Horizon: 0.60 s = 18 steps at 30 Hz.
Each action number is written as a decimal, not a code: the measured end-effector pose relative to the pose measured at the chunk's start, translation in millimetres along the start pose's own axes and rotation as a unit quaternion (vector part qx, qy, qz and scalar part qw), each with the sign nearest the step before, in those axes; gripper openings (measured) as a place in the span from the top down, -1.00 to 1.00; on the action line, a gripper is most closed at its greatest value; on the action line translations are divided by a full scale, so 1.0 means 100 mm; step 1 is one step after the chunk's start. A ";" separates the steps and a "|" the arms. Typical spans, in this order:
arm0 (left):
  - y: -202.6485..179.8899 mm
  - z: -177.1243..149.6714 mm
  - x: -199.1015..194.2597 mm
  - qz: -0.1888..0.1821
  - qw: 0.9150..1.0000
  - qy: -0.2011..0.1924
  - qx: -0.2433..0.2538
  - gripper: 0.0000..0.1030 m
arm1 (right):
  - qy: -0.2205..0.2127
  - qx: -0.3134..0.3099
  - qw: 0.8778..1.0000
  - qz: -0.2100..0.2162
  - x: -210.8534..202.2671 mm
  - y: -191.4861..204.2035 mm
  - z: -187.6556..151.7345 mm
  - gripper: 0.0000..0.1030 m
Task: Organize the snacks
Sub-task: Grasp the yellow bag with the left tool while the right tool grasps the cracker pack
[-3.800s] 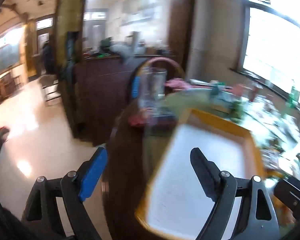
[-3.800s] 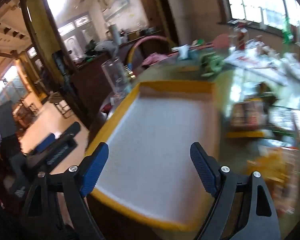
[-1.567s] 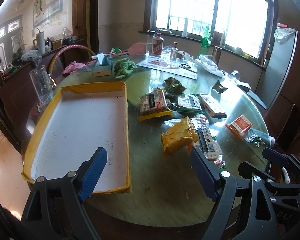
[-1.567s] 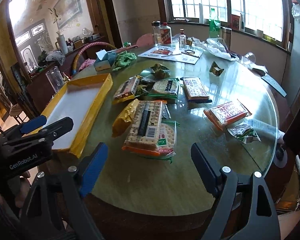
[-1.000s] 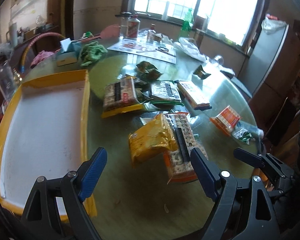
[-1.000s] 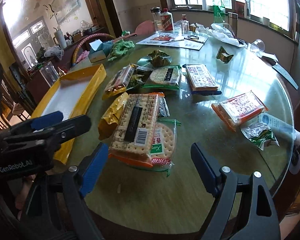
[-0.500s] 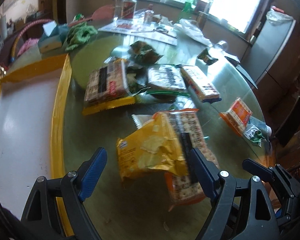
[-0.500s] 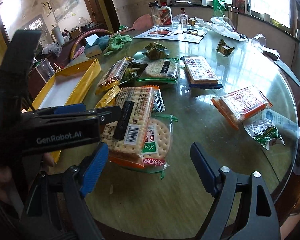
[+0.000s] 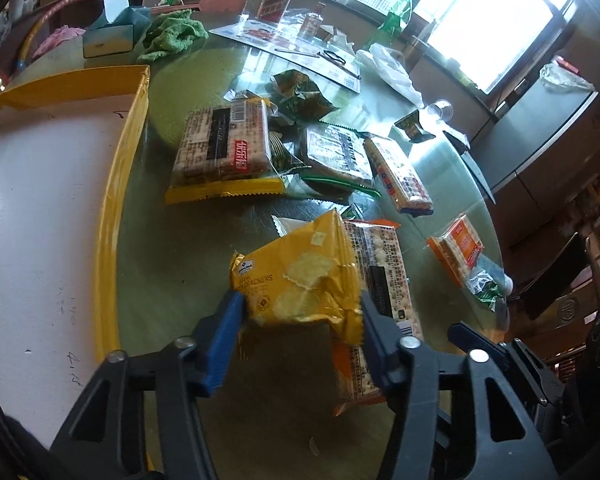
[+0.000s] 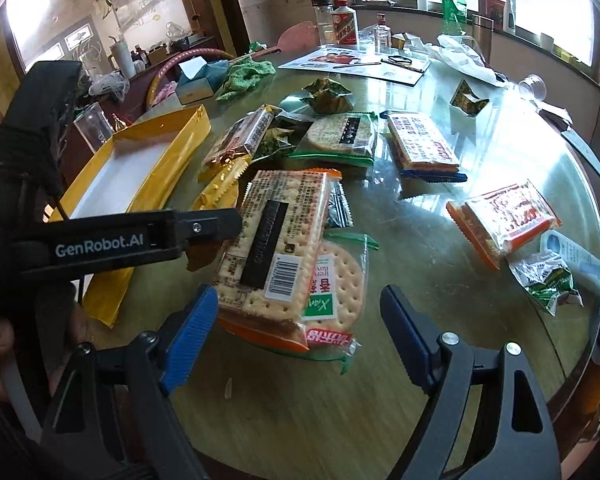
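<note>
Yellow cardboard rims the white-floored tray (image 9: 134,128) at the left edge of the round glass-topped table (image 9: 188,248); nothing lies in the part that shows. Just right of its wall, the left gripper (image 9: 300,316) has its jaws closing around the yellow cracker bag (image 9: 300,276), which sits between the blue pad and the dark finger, both at the bag's edges. That bag leans on a long orange-ended cracker pack (image 10: 276,236). Beyond them lie a clear pack with a yellow end (image 9: 224,152), a round-biscuit pack with green trim (image 9: 336,156) and a blue-ended pack (image 9: 400,176). Farther right rests a small orange pack (image 9: 458,246). In the right wrist view, the right gripper (image 10: 300,324) hovers with jaws spread wide over the round cracker pack (image 10: 340,280), gripping nothing.
</note>
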<state>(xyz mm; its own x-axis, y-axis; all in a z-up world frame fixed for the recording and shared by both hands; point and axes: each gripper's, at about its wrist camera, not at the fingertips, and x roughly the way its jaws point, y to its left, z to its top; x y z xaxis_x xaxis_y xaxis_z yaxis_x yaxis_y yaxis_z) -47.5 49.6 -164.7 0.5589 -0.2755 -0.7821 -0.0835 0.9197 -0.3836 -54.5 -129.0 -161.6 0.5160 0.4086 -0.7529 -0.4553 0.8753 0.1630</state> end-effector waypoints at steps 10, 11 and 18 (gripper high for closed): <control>0.19 -0.03 -0.31 0.003 0.999 -0.042 -0.018 0.64 | 0.005 -0.025 1.000 -0.007 0.17 0.17 0.16 -0.62; 0.20 -0.03 -0.32 0.002 0.999 -0.045 -0.019 0.65 | 0.006 -0.028 1.000 -0.012 0.20 0.19 0.18 -0.62; 0.27 -0.06 -0.52 -0.007 0.997 -0.071 -0.023 0.66 | 0.018 -0.026 0.998 -0.054 0.38 0.27 0.22 -0.58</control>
<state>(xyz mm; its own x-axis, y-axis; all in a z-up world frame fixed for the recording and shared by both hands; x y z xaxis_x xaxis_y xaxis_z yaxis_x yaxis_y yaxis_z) -84.0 87.3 -138.0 0.6709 -0.2422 -0.7009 -0.1114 0.9015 -0.4182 -31.1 -84.5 -171.8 0.5378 0.3022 -0.7871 -0.4354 0.8990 0.0476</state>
